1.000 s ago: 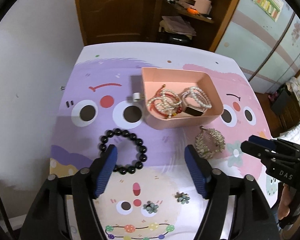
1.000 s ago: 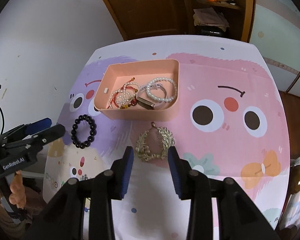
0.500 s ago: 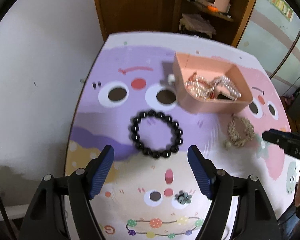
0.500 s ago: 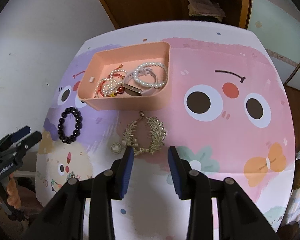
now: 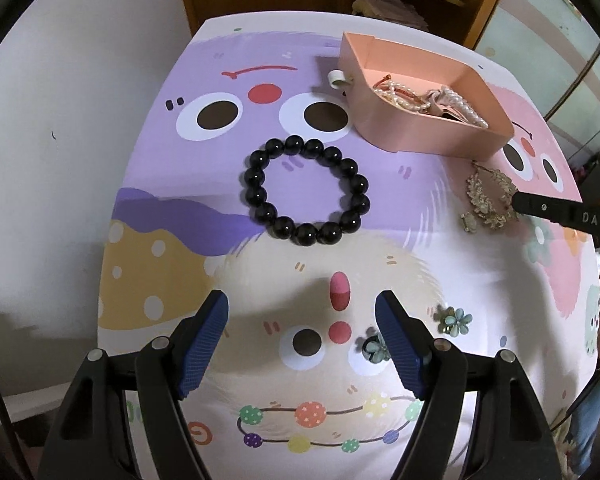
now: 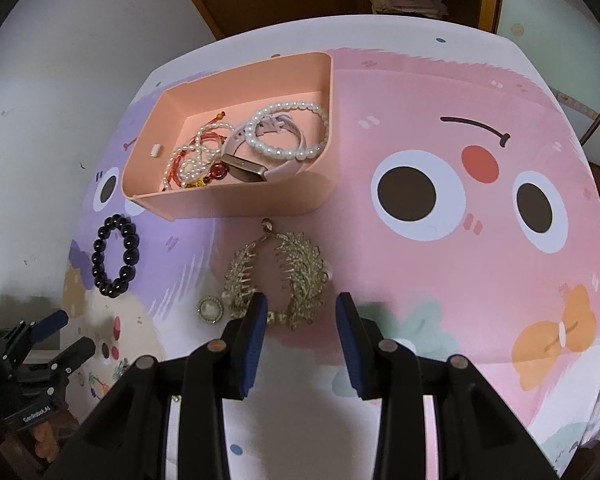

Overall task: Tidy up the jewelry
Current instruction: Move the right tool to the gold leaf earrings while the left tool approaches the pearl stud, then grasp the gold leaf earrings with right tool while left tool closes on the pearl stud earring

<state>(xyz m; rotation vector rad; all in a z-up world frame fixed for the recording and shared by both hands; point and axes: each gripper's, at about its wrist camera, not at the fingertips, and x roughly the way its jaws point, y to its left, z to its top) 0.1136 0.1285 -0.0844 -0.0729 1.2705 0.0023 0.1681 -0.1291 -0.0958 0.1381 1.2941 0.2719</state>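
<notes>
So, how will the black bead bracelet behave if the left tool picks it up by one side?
The black bead bracelet is round beads on a string, so it would likely sag into a drooping loop. The glossy beads may slip or roll between the left tool's pads. It looks sturdy, probably not fragile.

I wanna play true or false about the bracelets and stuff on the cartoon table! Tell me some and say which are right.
1. The black round-bead bracelet lies inside the pink plastic tray. False: it lies on the table, outside the tray.
2. A white pearl bracelet is in the tray. True.
3. The left gripper squeezes the black bracelet. False: it is open and holds nothing.
4. The gold leaf-shaped hair clip lies on the table in front of the tray. True.
5. The right gripper is empty. True.
</notes>
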